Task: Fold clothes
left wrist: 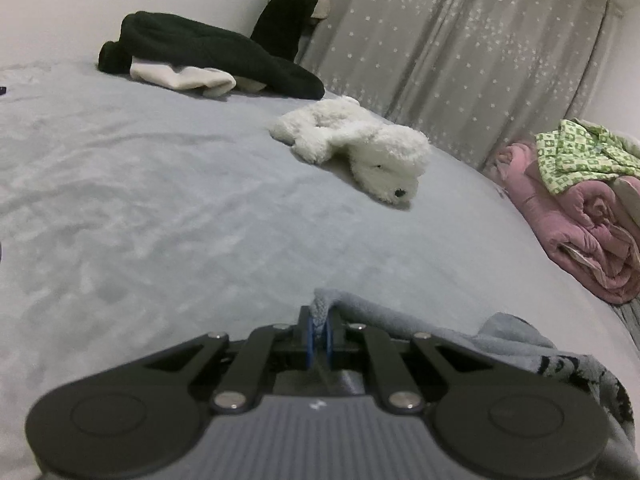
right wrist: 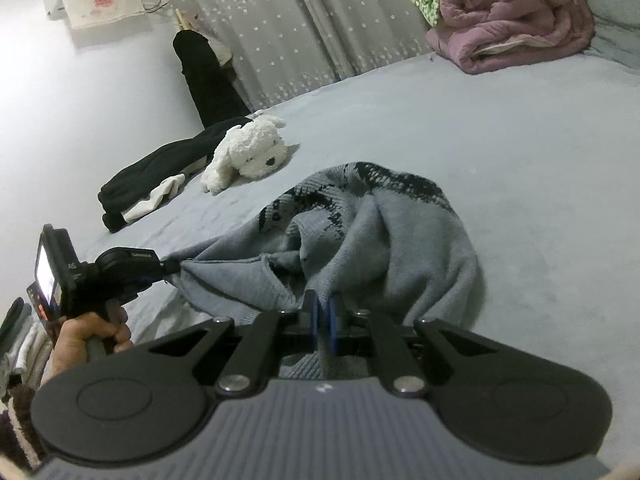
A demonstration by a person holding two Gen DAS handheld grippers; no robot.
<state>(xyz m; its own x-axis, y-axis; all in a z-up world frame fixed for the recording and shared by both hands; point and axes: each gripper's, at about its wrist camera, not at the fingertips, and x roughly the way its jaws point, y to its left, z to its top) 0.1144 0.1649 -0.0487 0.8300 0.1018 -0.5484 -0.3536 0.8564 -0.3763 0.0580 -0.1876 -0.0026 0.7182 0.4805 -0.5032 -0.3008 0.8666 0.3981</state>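
On the grey bed [right wrist: 500, 160] lie one white plush dog [right wrist: 250, 152], one black garment [right wrist: 160, 168] over a white one [right wrist: 154, 200], and one folded pink quilt [right wrist: 512, 20]. Left gripper [left wrist: 319, 326] and right gripper [right wrist: 322, 312] each pinch an edge of the single grey sweater [right wrist: 380, 232], bunched between them, fingers nearly closed

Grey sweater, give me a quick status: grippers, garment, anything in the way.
Left gripper and right gripper both clamped on grey sweater. Sweater bunched, unfolded, on bed. Plush dog lies apart, beyond it.

Dim, soft-focus, fisheye-warped edges
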